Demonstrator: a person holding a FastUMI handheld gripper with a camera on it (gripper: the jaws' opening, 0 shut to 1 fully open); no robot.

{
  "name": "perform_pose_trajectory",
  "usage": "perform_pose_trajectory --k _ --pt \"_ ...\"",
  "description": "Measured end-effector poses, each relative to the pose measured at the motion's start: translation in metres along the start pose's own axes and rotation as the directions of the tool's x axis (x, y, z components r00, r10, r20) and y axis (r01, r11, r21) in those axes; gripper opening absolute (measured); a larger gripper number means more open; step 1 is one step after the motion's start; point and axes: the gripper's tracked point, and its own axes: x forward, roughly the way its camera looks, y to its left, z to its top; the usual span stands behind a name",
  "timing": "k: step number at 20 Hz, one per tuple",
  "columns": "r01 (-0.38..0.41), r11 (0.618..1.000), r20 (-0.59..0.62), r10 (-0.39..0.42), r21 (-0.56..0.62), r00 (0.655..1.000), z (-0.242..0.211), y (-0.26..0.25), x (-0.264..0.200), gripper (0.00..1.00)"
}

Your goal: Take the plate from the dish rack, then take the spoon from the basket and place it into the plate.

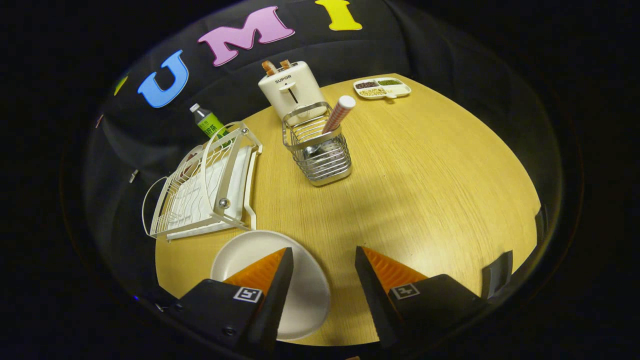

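- Gripper view: the spoon (336, 120) stands in the wire basket (320, 155) beyond the tongs (322, 262), bowl down, striped handle leaning up and to the right.
- Its long axis is near upright; the handle top is the free place to pinch. Likely light, stiff, perhaps slick.
- The plate (305, 295) lies flat on the worktop (425, 190), partly under the left finger, out of the dish rack (205, 185).
- Tongs gape wide, holding nothing.

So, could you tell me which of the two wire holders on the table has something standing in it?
The metal basket ahead of the open hand-held gripper: a spoon with a striped handle stands in it. The white dish rack holds no dishes.
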Motion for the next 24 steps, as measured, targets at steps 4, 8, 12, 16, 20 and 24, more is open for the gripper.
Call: perform_pose_trajectory --k 4,8,12,16,20,24 --pt "-0.027 0.998 0.036 0.029 -0.059 0.999 0.012 0.007 -0.028 0.95" --pt "-0.01 0.982 0.108 0.031 -0.186 0.994 0.038 0.011 -0.059 0.98" --pt "0.015 0.939 0.201 0.058 -0.343 0.978 0.083 0.026 -0.089 0.99" --pt "0.063 0.884 0.27 0.073 -0.464 0.96 0.138 0.028 -0.105 0.99" --pt "0.077 0.854 0.238 0.056 -0.514 0.97 0.165 0.015 -0.076 0.99" --pt "0.053 0.836 0.164 0.045 -0.547 0.985 0.167 0.001 -0.032 0.95"
